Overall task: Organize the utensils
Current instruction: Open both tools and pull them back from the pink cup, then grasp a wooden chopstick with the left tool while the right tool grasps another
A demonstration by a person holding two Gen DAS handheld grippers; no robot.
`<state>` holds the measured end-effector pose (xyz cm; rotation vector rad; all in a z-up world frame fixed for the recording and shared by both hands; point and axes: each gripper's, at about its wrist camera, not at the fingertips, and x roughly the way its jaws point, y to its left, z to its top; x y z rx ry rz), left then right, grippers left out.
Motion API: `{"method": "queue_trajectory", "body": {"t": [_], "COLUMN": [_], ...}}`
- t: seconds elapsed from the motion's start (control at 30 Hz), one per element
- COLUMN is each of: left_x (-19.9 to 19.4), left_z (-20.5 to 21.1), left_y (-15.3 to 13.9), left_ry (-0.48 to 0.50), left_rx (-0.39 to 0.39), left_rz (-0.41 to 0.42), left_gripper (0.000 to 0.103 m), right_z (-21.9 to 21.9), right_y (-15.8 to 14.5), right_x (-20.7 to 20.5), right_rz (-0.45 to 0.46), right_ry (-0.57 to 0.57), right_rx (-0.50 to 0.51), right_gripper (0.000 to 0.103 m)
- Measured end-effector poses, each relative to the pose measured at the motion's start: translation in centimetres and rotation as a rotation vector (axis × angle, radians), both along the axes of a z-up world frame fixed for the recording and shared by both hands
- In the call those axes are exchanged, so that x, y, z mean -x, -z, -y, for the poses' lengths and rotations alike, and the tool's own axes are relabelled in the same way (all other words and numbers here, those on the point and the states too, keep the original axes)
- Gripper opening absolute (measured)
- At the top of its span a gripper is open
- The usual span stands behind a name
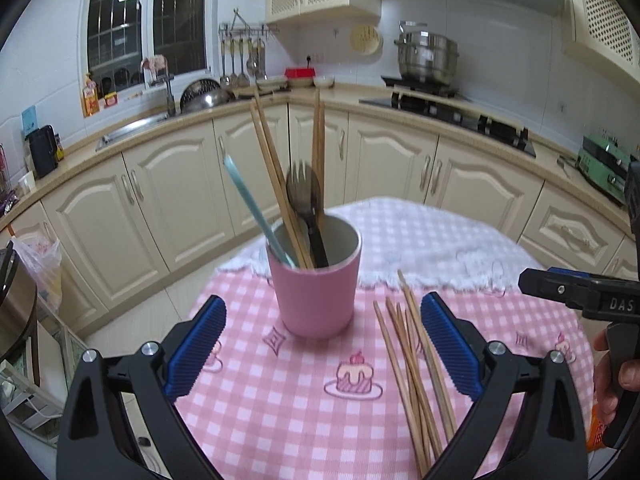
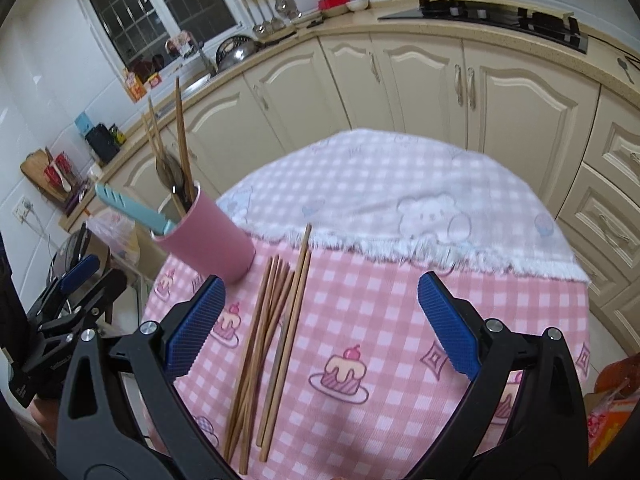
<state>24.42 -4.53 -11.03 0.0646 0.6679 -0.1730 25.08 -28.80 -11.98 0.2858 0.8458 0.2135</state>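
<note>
With both sets of jaws being held open and empty, the loose chopsticks (image 2: 276, 332) lying on the surface beside the pink cup (image 1: 316, 280) are best being gripped singly, mid-length.

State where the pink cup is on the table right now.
The pink cup stands upright on the checked tablecloth, centred in the left wrist view, with the loose chopsticks lying to its right.

table (image 2: 400, 312) — pink checked cloth | pink cup (image 1: 316, 296) upright | loose chopsticks (image 2: 272, 320) beside it
</note>
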Motion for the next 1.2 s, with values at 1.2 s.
{"method": "queue_trajectory", "body": {"t": [1.2], "left_x": [-3.4], "left_z": [1.7], "left_y": [11.4], "left_ry": [0.099], "left_rx": [-0.121], "left_rz": [-0.309], "left_gripper": [0.096], "right_z": [-5.4], "right_y": [8.5], "right_x": [-2.6], "right_rz": [-0.246], "right_ry": [-0.138], "right_rx": [0.315], "right_gripper": [0.095]}}
